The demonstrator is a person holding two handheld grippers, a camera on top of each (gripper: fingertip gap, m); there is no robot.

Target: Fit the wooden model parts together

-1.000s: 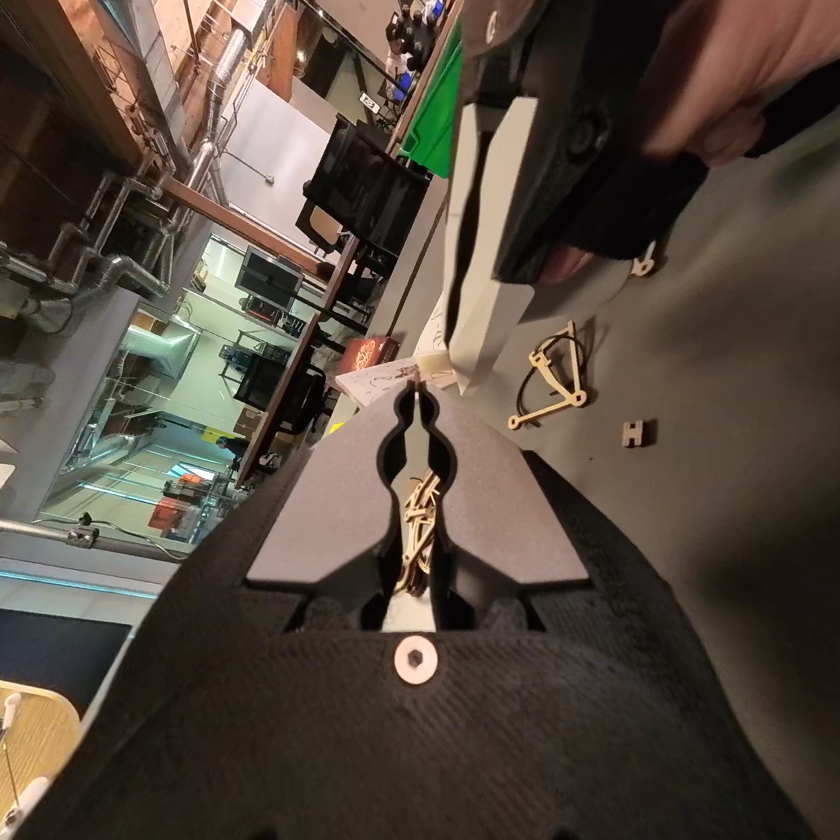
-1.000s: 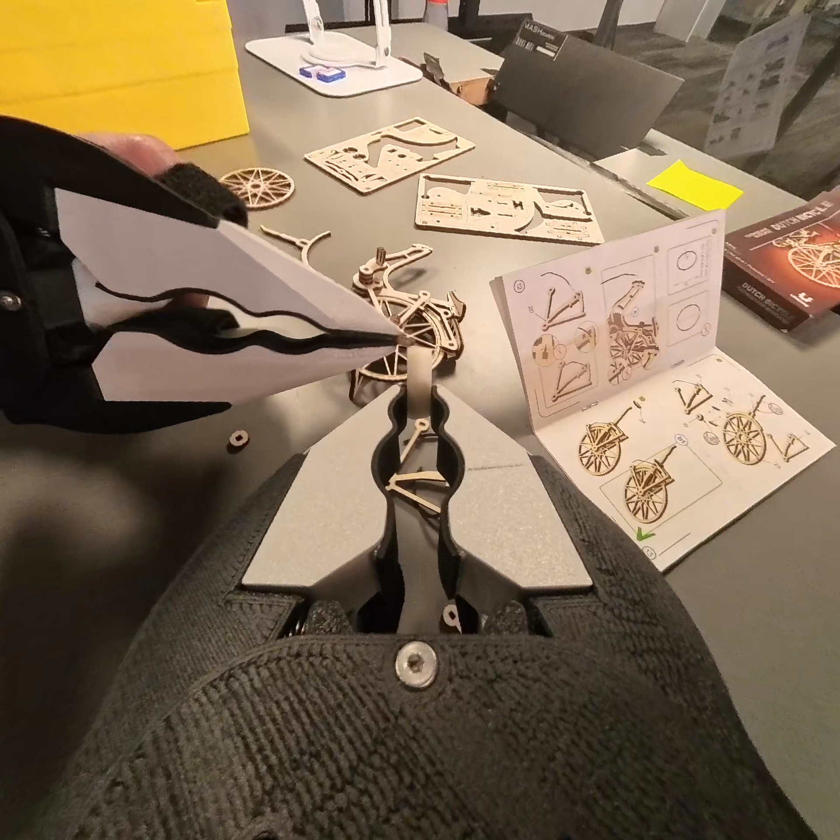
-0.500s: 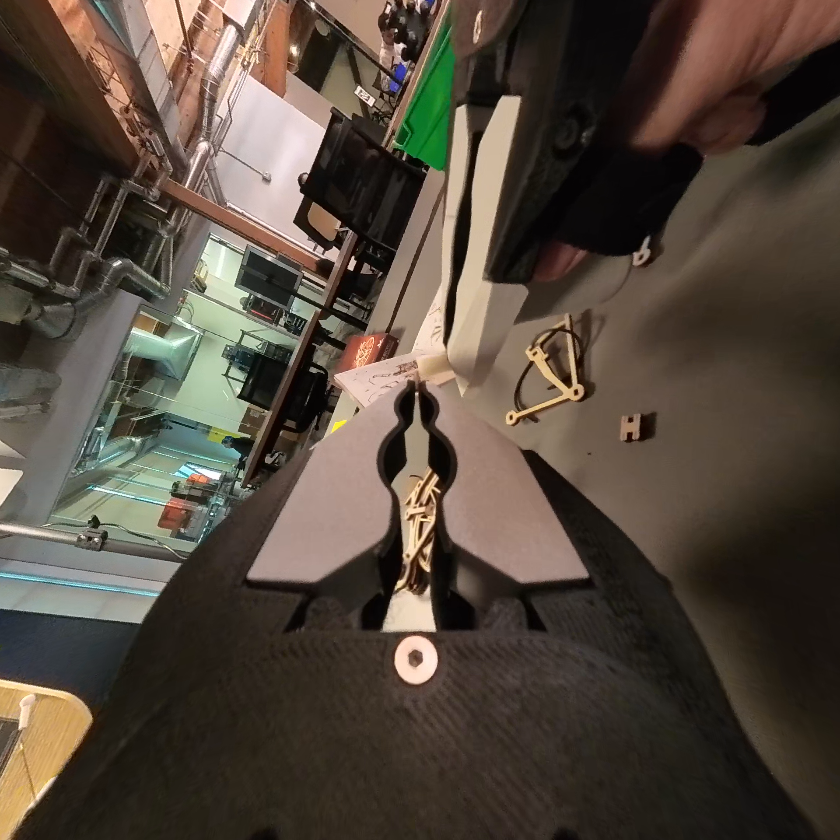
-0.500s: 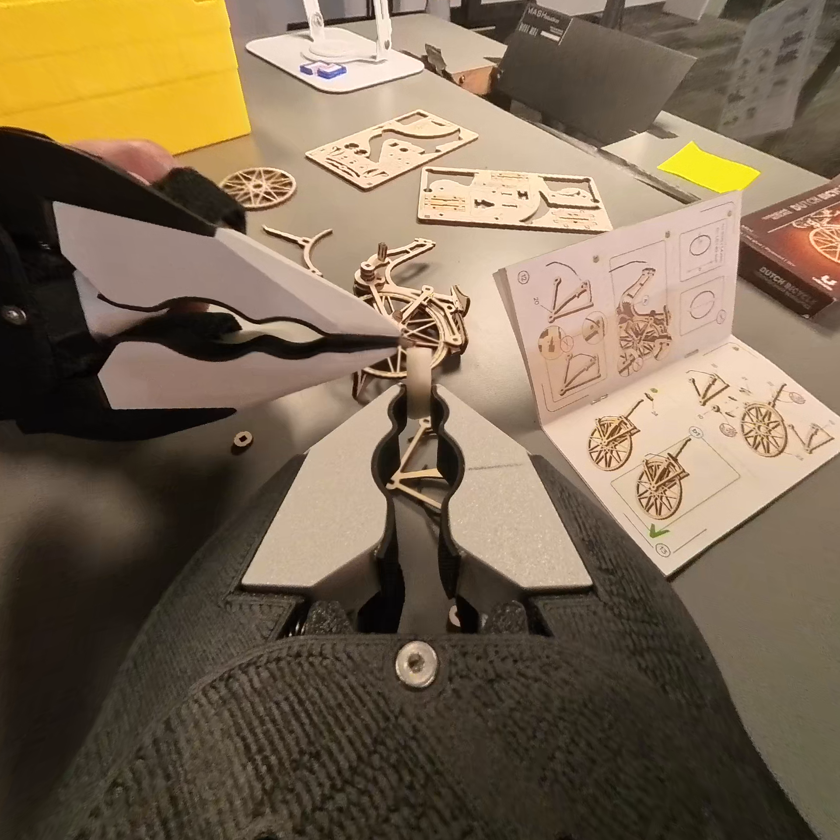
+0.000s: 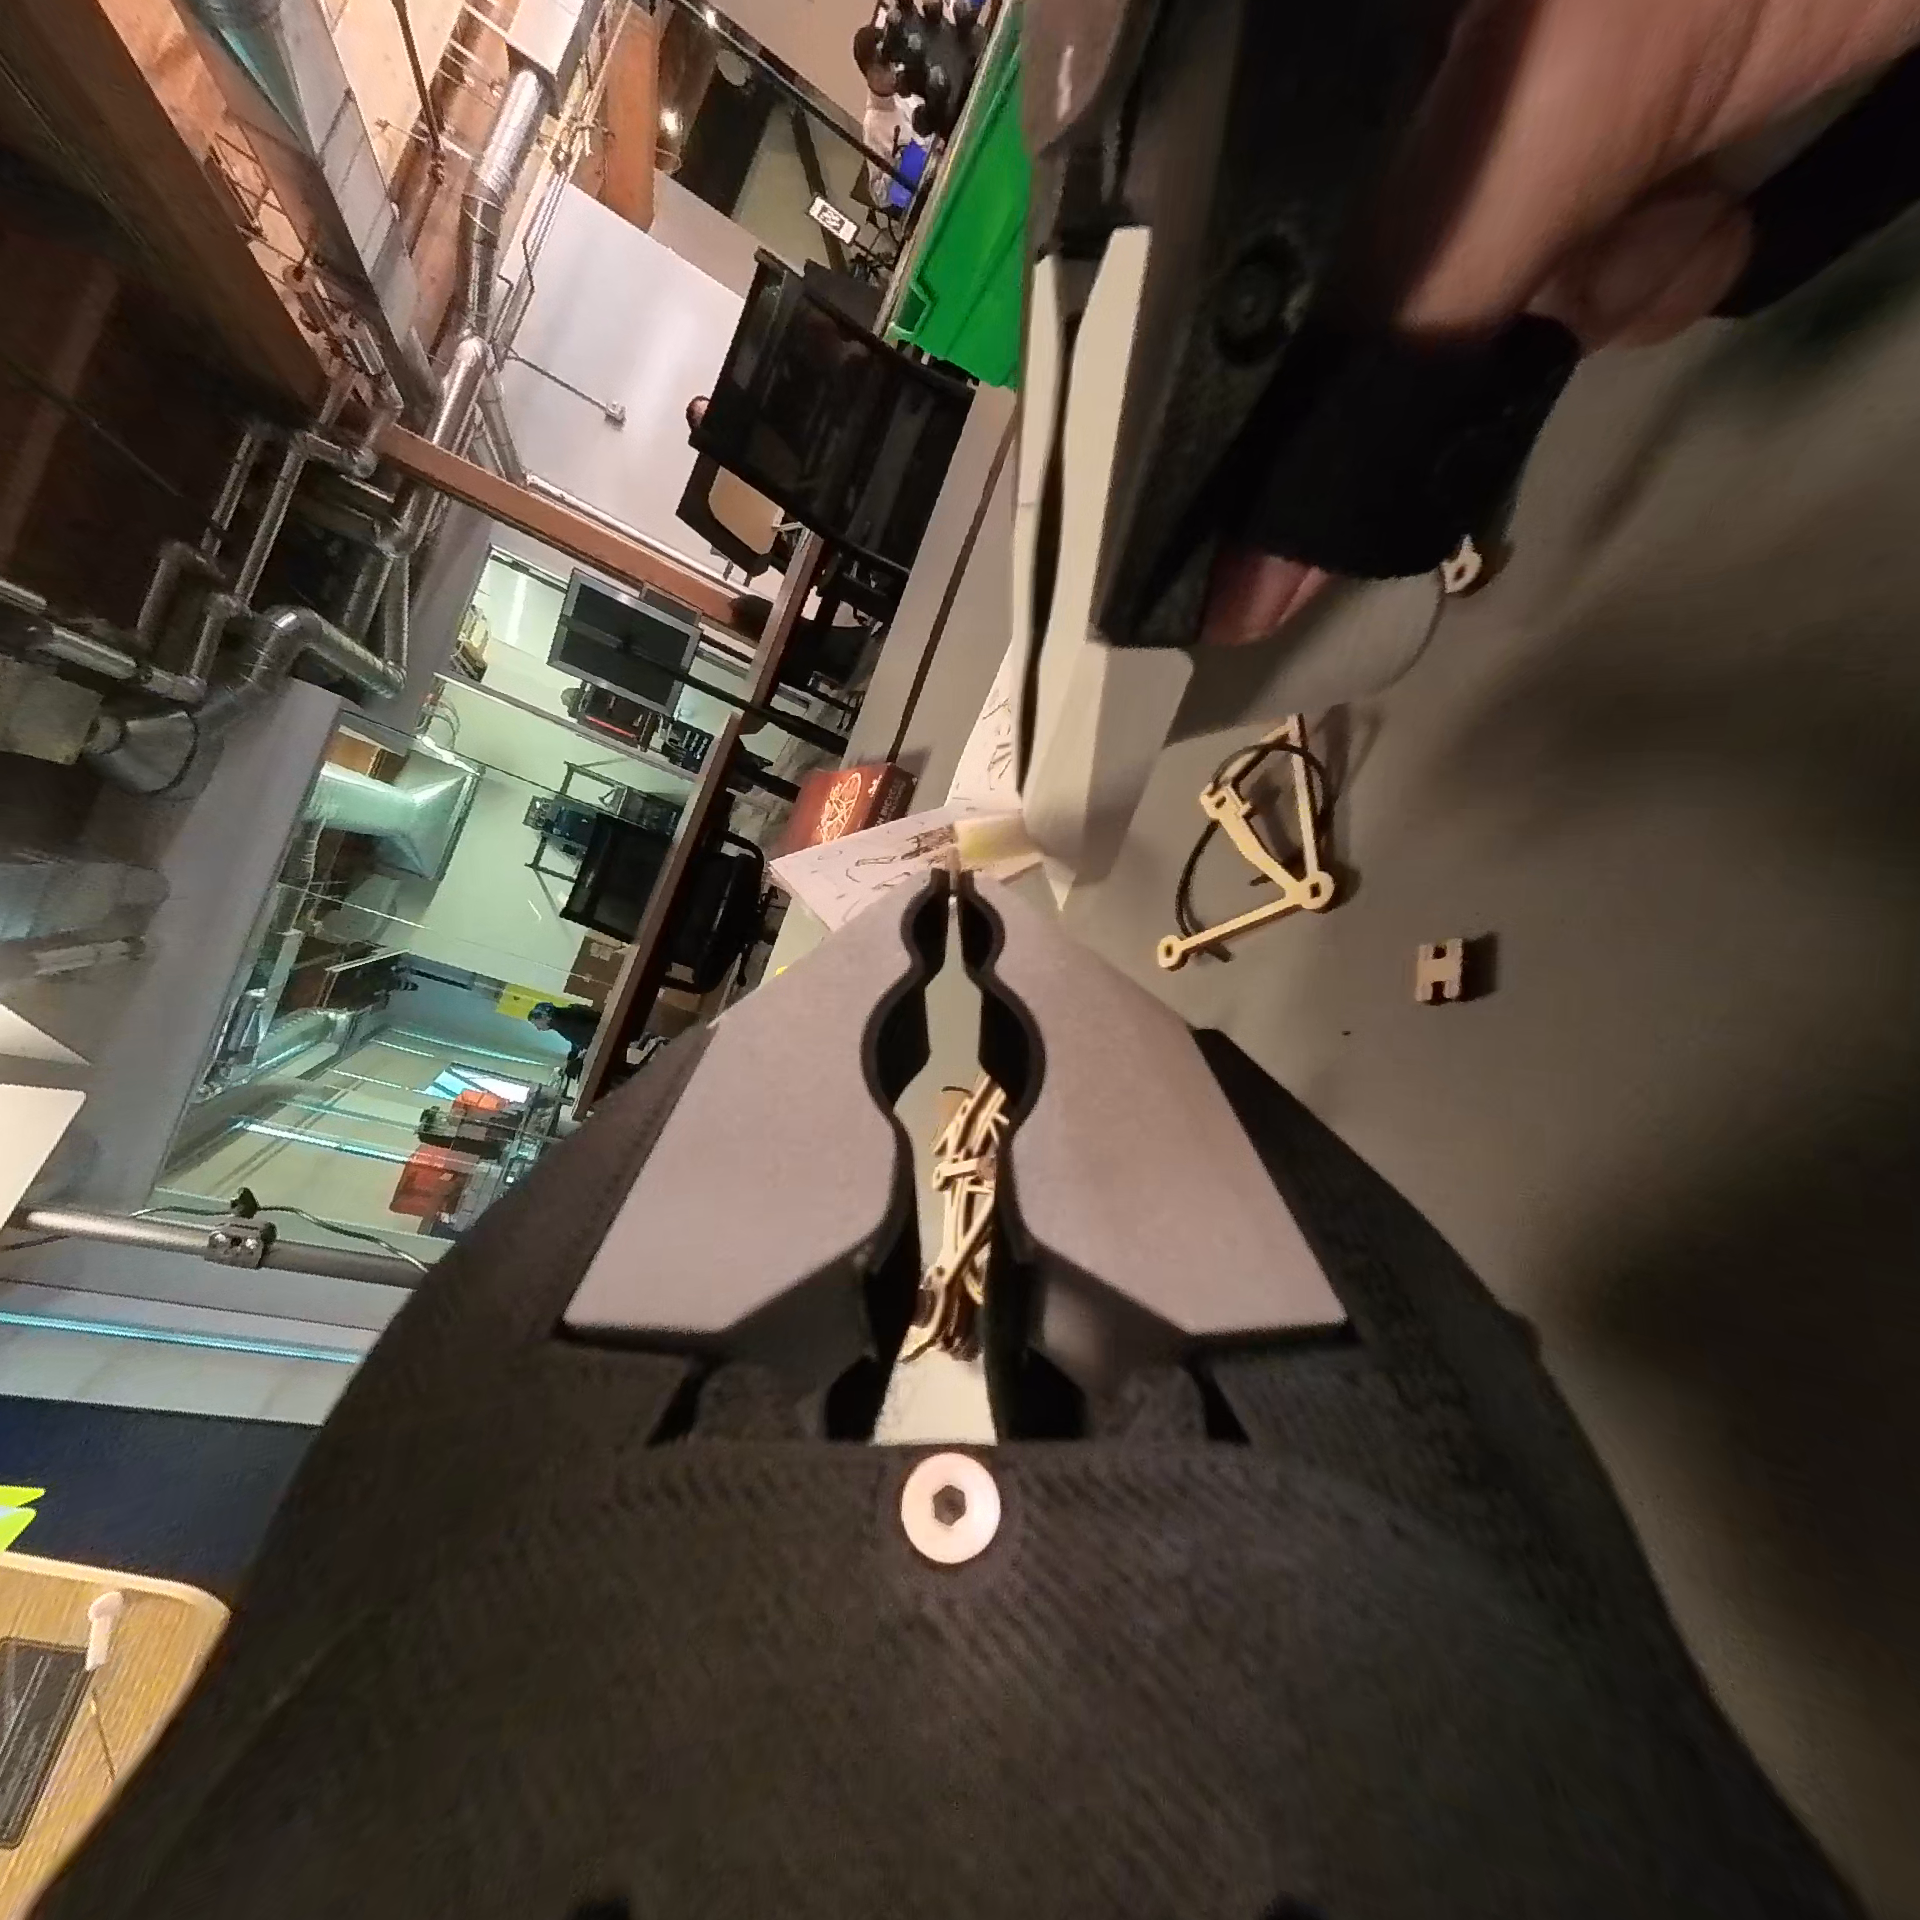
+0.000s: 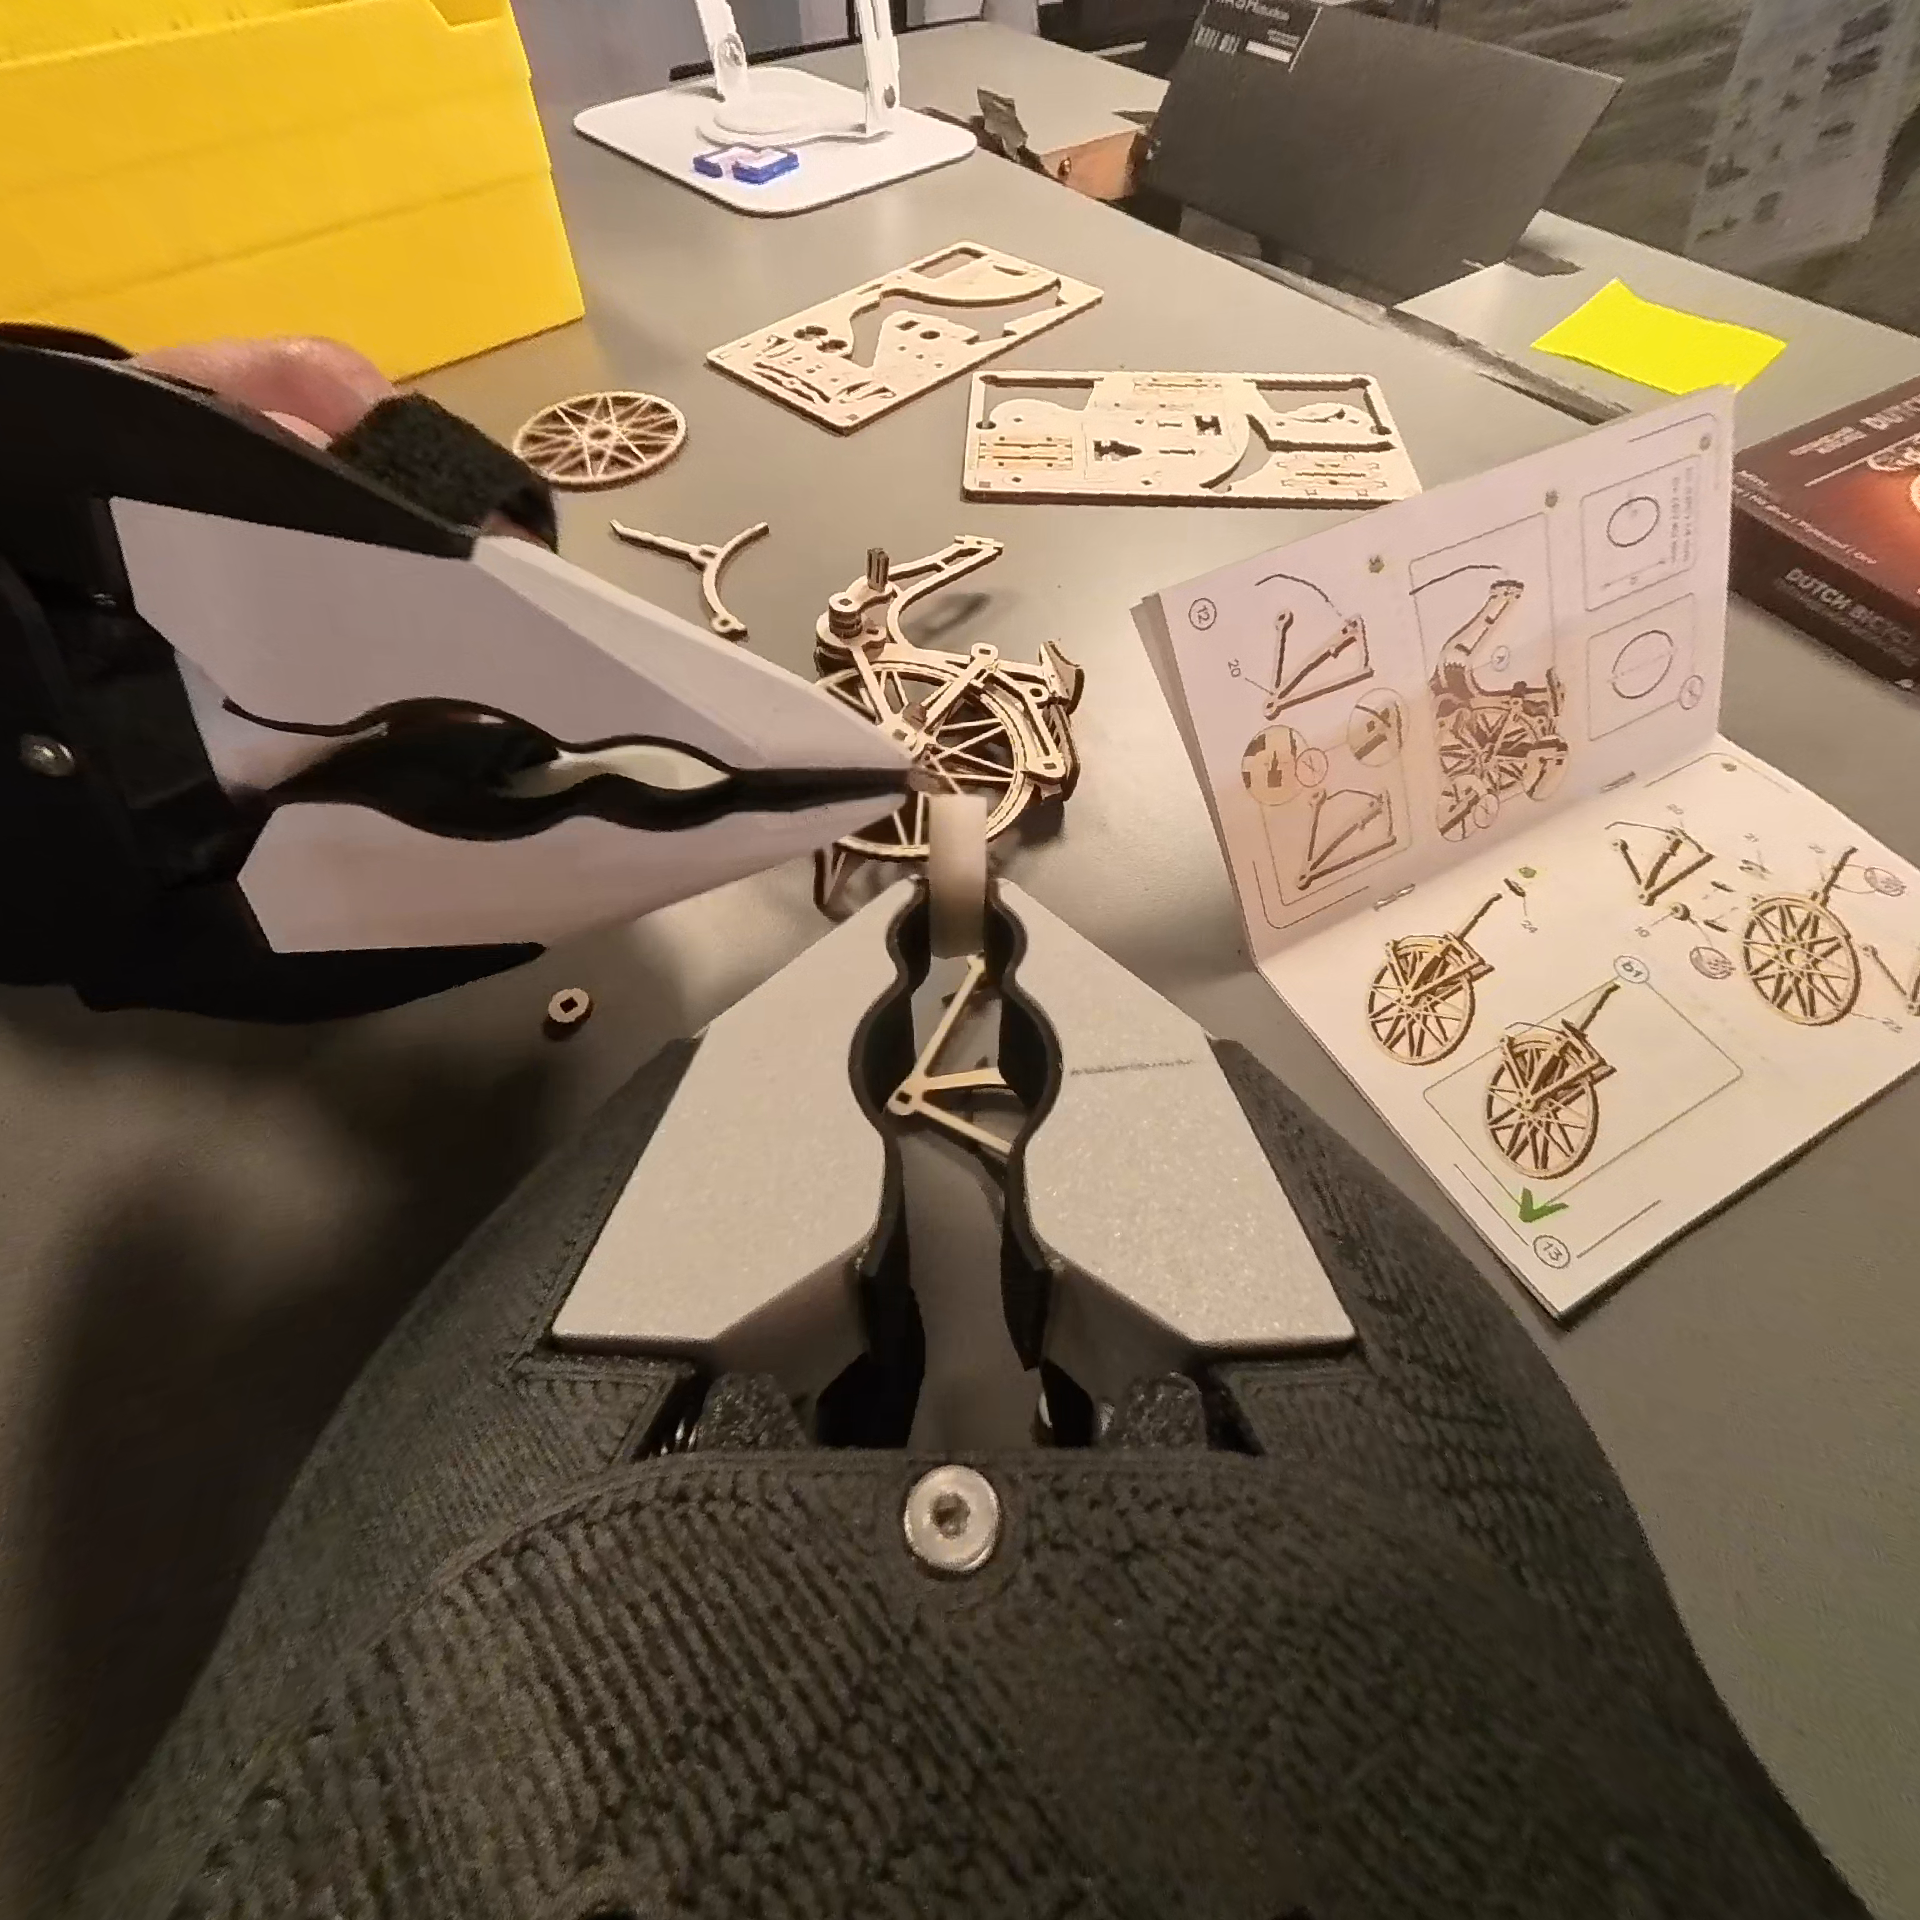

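A half-built wooden bicycle model (image 6: 935, 717) lies on the grey table (image 6: 1143, 644). My right gripper (image 6: 956, 894) is shut on a short pale cream block (image 6: 956, 852) that sticks out past its tips. My left gripper (image 6: 912, 774) comes in from the left with white fingers, shut, its tips touching the top of the block just above the model. I cannot tell if it holds anything. In the left wrist view my left gripper (image 5: 950, 881) meets the block (image 5: 992, 837), which the right gripper holds from above. The model (image 5: 966, 1164) shows through the finger gap.
A triangular wooden frame (image 5: 1247, 862) with a black band and a small H-shaped piece (image 5: 1449, 971) lie on the table. An open instruction booklet (image 6: 1507, 831), two part sheets (image 6: 1184, 436), a spoked wheel (image 6: 601, 442), a Y-shaped part (image 6: 696, 551), a small washer (image 6: 569, 1006) and a yellow bin (image 6: 260, 177) surround the model. The grippers are tip to tip, or close to it. The spoked wheel (image 6: 601, 442) is about equally far from each gripper, around 30 cm.
Both grippers stay shut and tip to tip. The pair has shifted only slightly over the table; the triangular frame sits a little differently in the right gripper's gap.
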